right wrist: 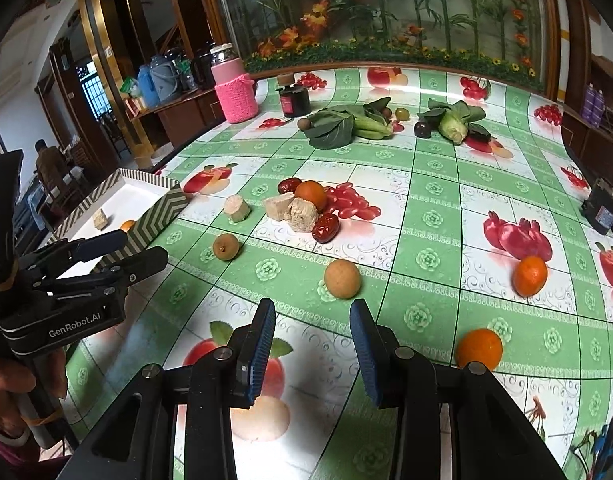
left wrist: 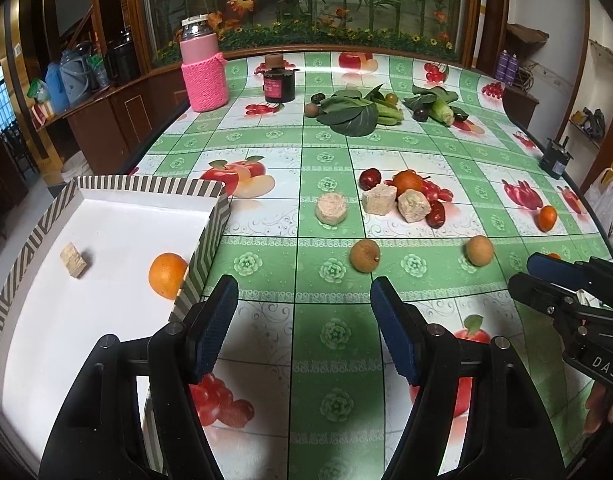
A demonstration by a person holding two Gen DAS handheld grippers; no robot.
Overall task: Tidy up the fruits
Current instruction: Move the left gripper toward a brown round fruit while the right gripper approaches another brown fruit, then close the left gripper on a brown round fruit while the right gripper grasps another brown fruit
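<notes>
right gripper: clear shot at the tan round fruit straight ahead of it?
Probably yes. The right gripper is open and empty, and the tan round fruit sits just beyond its fingertips, roughly in line with the gap, alone on bare tablecloth. The left gripper is off to the side.

glossy plastic tablecloth (left wrist: 334, 360), matt paper box (left wrist: 210, 236), pink knitted sleeve (left wrist: 205, 80), ribbed rubbery gripper pads (left wrist: 210, 336).
</notes>
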